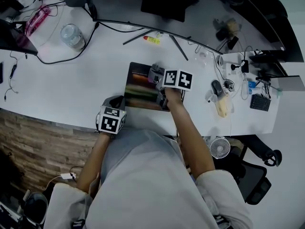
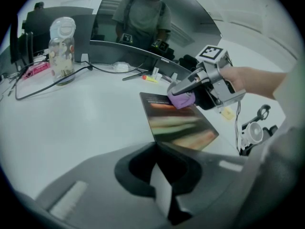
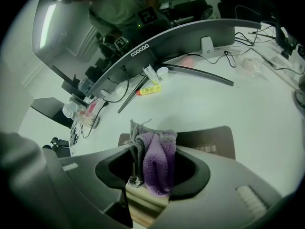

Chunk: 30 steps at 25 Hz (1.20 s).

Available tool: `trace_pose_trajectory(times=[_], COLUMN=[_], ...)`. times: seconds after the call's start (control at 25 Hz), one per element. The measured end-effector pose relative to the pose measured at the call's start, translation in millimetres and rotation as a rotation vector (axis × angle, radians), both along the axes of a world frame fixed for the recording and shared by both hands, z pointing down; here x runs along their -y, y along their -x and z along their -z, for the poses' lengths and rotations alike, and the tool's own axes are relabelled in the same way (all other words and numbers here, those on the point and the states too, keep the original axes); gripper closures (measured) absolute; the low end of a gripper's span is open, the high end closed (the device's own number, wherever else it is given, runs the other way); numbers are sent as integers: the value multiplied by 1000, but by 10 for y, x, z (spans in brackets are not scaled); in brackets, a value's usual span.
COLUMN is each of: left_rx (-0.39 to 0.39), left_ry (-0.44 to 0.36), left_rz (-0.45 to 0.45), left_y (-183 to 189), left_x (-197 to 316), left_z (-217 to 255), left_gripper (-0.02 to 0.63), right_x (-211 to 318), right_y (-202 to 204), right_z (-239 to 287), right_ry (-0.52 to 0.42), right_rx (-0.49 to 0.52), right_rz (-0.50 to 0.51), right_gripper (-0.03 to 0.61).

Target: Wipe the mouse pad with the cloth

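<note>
Clamping the cloth [image 3: 160,152], the right gripper [image 3: 151,179] presses it onto the mouse pad [image 3: 212,138].

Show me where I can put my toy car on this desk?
The biggest bare patch of desk lies left of the mouse pad, bordered by the jar and black cable behind it. The right end is crowded with small gadgets, and the right gripper holds the cloth over the pad.
</note>
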<state>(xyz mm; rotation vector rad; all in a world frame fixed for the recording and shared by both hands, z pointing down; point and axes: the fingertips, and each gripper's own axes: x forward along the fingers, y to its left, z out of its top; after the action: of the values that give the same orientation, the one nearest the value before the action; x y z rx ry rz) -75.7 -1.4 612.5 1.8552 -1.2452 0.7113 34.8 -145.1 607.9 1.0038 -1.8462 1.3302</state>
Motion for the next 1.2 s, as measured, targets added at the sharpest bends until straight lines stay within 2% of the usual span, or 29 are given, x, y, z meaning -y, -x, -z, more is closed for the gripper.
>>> trace_pose_trajectory(times=[1.2], left_rx=[5], left_ry=[-3], left_rz=[11], left_y=[-27], left_x=[0], left_z=[-8], left_gripper=[614], right_x=[37], right_y=[-597], right_z=[-21], right_ry=[7], right_rx=[-9], right_rz=[-13], right_gripper=[371])
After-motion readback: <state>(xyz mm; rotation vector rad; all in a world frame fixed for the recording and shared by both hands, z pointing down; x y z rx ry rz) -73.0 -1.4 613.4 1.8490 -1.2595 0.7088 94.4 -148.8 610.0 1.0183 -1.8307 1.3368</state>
